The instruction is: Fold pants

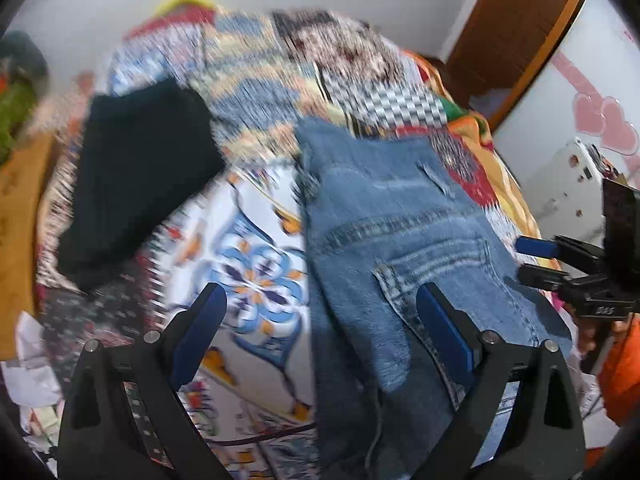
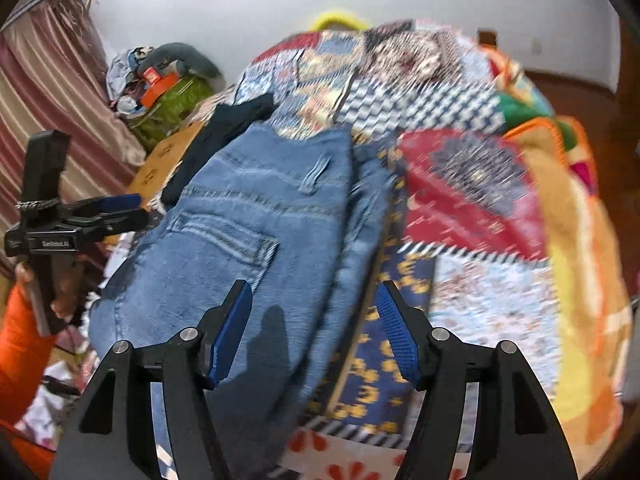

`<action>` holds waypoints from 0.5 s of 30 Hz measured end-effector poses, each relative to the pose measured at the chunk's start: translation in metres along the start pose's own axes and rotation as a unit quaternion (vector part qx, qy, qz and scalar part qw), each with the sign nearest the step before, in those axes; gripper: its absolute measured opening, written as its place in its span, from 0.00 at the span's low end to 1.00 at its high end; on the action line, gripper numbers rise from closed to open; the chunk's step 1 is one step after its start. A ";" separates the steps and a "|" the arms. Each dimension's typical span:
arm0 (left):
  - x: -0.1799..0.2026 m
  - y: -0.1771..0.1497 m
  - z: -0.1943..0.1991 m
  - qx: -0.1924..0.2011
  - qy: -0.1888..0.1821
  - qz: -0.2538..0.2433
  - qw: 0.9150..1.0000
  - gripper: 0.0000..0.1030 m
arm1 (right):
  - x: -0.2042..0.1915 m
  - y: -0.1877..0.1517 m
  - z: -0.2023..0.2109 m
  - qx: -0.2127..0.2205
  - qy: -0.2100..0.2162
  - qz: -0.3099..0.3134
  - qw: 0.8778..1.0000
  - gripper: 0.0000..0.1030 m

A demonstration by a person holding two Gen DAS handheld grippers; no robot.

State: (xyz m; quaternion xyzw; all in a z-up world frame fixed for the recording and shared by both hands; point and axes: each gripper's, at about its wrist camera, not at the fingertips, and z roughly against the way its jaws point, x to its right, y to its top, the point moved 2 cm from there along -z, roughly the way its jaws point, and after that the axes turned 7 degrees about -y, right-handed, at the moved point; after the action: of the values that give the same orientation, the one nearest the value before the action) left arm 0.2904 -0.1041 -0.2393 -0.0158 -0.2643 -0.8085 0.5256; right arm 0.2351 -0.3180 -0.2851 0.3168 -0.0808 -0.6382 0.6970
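Observation:
Blue denim pants [image 1: 400,232] lie on a patchwork bedspread [image 1: 256,272], seat side up with a back pocket showing; they also show in the right wrist view [image 2: 256,232]. My left gripper [image 1: 320,300] is open and empty, just above the pants' left edge. In the right wrist view it appears at the far left [image 2: 132,208], jaws nearly together. My right gripper [image 2: 314,294] is open and empty, over the pants' right edge. In the left wrist view it sits at the right edge [image 1: 528,256]. Both views are motion-blurred.
A folded black garment [image 1: 140,176] lies on the bed, left of the pants. A green bag with clutter [image 2: 176,108] and a striped curtain [image 2: 52,92] stand at the far left. A wooden door [image 1: 516,20] and a white appliance [image 1: 568,184] are on the right.

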 end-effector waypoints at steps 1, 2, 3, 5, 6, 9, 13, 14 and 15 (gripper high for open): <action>0.000 0.000 -0.008 -0.014 -0.003 0.002 1.000 0.94 | -0.001 -0.001 -0.006 -0.009 0.002 -0.001 1.000 0.59; -0.001 0.001 -0.016 -0.022 -0.008 0.005 1.000 0.94 | 0.000 -0.001 -0.015 -0.020 0.000 -0.003 1.000 0.59; -0.002 0.002 -0.019 -0.023 -0.013 0.009 1.000 0.94 | 0.003 -0.002 -0.021 -0.028 0.000 -0.008 1.000 0.60; -0.005 0.008 -0.026 -0.039 -0.025 0.014 0.999 0.97 | 0.009 -0.002 -0.029 -0.037 0.012 -0.027 0.999 0.71; -0.006 0.010 -0.029 -0.043 -0.027 0.014 0.999 0.98 | 0.014 -0.001 -0.032 -0.041 0.014 -0.040 0.998 0.77; -0.004 0.017 -0.039 -0.058 -0.042 0.013 0.997 0.99 | 0.021 0.003 -0.041 -0.056 0.039 -0.052 0.996 0.78; -0.005 0.025 -0.049 -0.071 -0.070 0.023 0.995 0.99 | 0.024 0.005 -0.052 -0.073 0.073 -0.066 0.992 0.79; -0.007 0.028 -0.053 -0.078 -0.084 0.034 0.993 0.99 | 0.026 0.006 -0.055 -0.078 0.082 -0.072 0.991 0.80; -0.009 0.031 -0.058 -0.083 -0.096 0.044 0.991 0.99 | 0.028 0.006 -0.058 -0.081 0.094 -0.079 0.989 0.82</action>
State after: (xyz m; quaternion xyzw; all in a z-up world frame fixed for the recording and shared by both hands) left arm 0.3354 -0.1313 -0.2790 -0.1487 -0.2446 -0.7984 0.5298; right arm 0.2746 -0.3248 -0.3352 0.3229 0.0626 -0.6633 0.6722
